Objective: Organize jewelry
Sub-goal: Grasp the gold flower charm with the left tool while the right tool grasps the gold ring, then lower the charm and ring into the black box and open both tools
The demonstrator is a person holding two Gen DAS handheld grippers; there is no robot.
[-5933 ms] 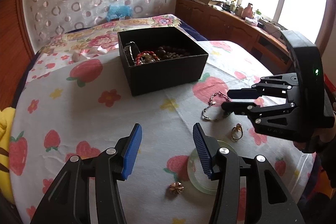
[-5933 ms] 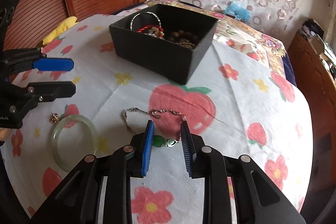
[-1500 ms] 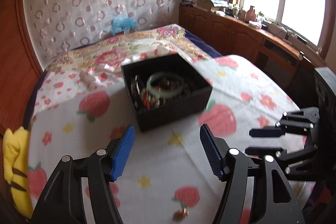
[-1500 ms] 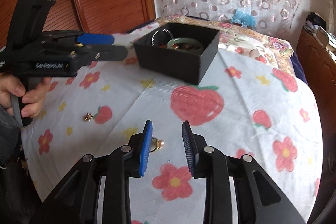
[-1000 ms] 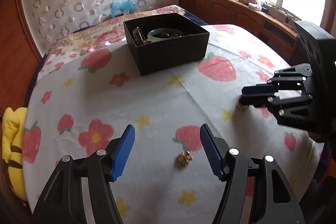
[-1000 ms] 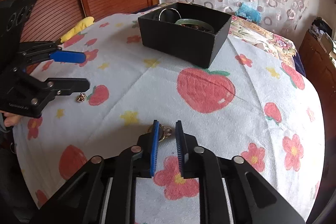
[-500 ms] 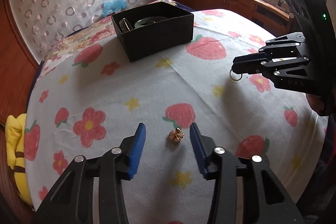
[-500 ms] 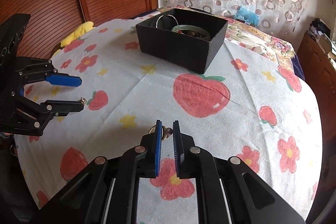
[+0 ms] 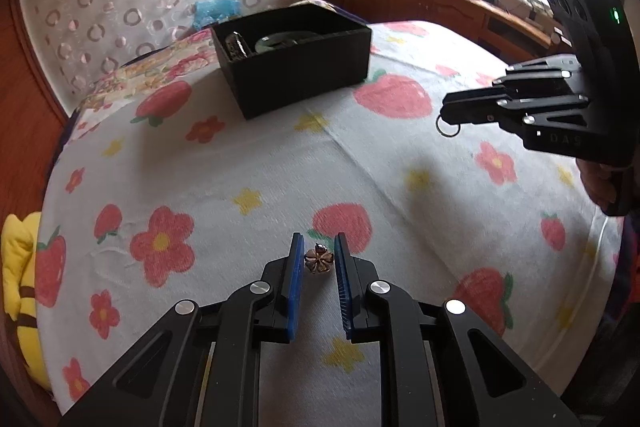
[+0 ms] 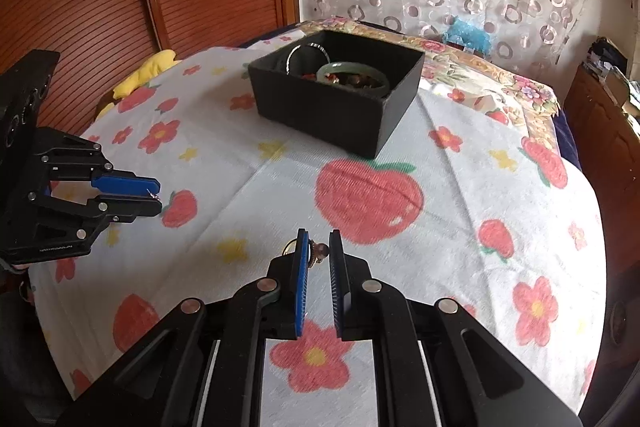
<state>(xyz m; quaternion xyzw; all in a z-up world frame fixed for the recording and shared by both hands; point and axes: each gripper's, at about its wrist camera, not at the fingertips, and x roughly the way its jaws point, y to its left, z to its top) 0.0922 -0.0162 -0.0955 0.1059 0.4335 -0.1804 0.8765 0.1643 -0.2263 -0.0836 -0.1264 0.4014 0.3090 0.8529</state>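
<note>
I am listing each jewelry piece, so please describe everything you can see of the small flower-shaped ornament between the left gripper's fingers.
The flower-shaped ornament is small, bronze-gold and looks metallic, with rounded petals and a dark bead at its far tip. It sits between the blue pads of the left gripper, which close on it near their tips. Whether it rests on the strawberry tablecloth cannot be told.

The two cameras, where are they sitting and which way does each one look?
Left wrist view: sits on the left hand-held gripper, looking along its fingers at a small gold flower-shaped charm; the right hand-held gripper holding a ring shows.
Right wrist view: sits on the right hand-held gripper, looking across the strawberry-print tablecloth; the left hand-held gripper shows.
Both share the black rectangular jewelry box.
</note>
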